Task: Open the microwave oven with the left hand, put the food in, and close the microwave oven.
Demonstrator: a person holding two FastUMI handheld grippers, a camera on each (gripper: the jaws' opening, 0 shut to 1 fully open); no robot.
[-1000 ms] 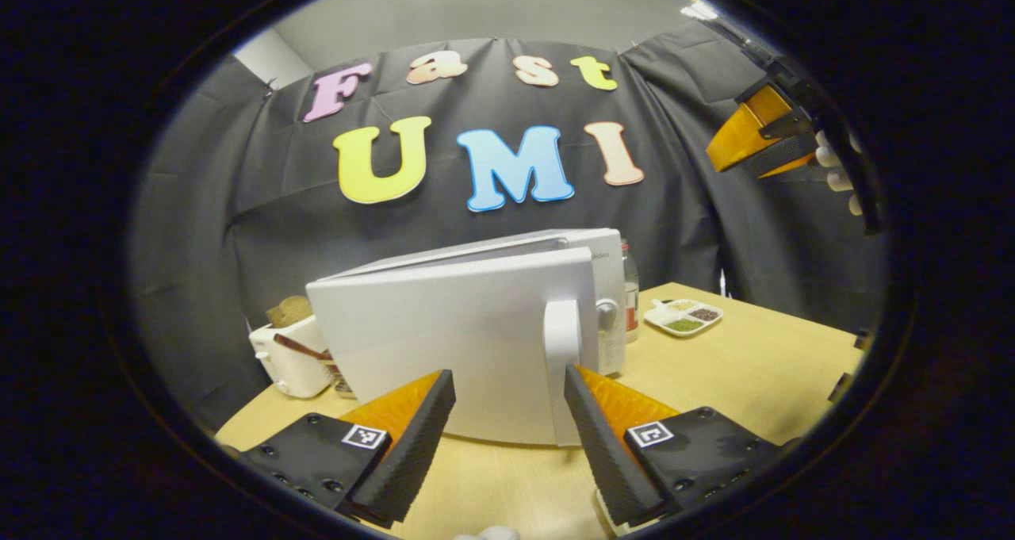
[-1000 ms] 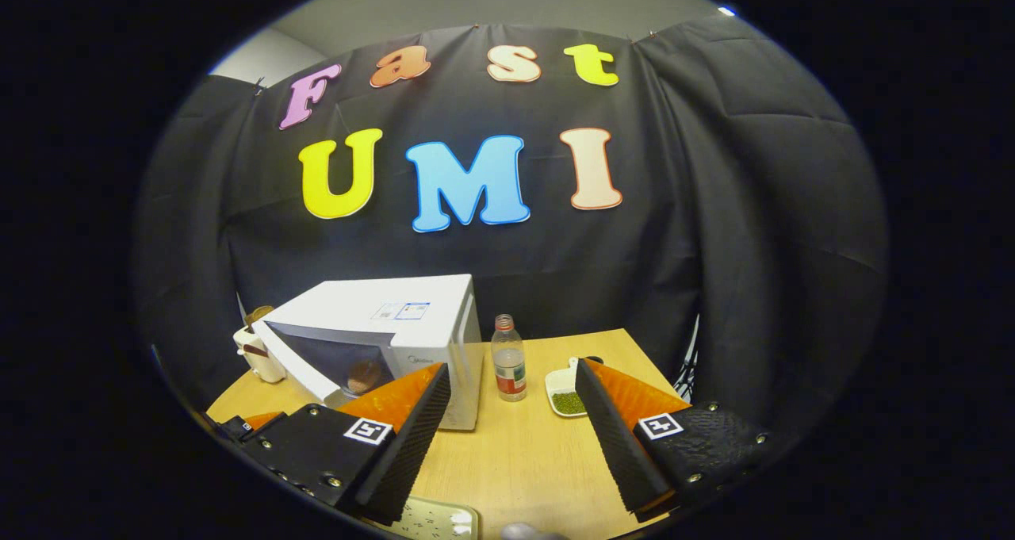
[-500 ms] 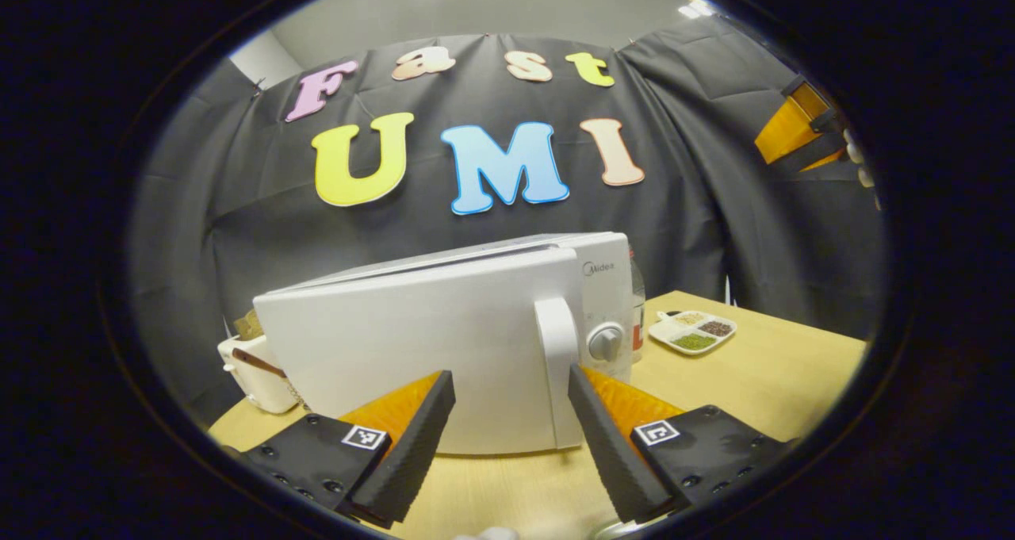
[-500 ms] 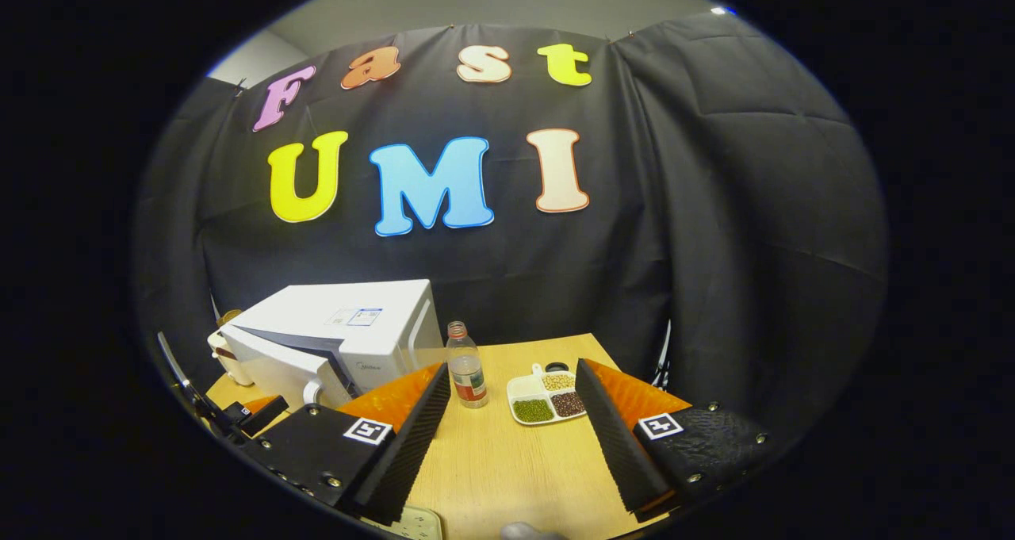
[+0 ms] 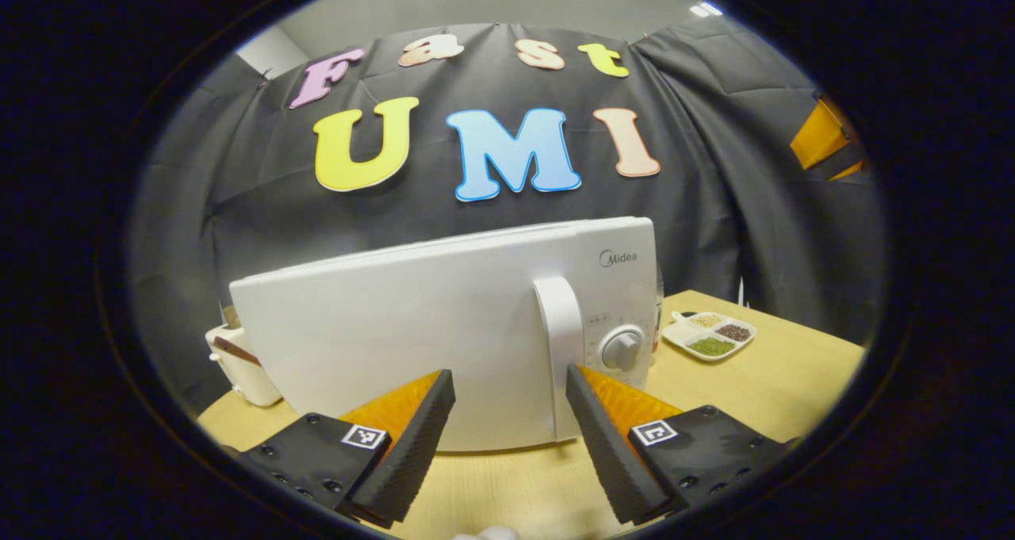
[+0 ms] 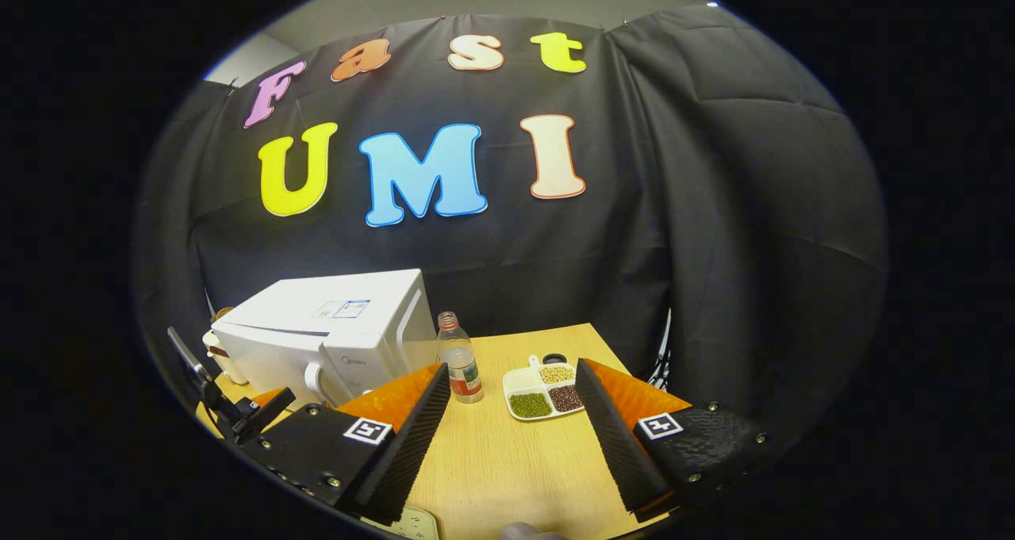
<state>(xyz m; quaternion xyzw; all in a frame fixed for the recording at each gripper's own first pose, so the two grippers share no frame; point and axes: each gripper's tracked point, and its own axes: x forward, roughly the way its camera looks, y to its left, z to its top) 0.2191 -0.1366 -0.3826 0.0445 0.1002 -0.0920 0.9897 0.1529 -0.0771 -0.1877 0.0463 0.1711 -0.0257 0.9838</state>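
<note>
Microwave oven [image 5: 444, 342] sits on the table [image 5: 753, 373], its door looking shut. Our left gripper [image 5: 507, 429] is wide open, holding nothing, right in front of the door handle [image 5: 561, 350]. We should press gently there until it clicks.

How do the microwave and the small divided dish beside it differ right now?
The microwave is a tall white box with its door shut; the divided dish is low, flat and open-topped. The microwave hides its contents, while the dish shows its separate heaps. Both are white and rest on the table.
</note>
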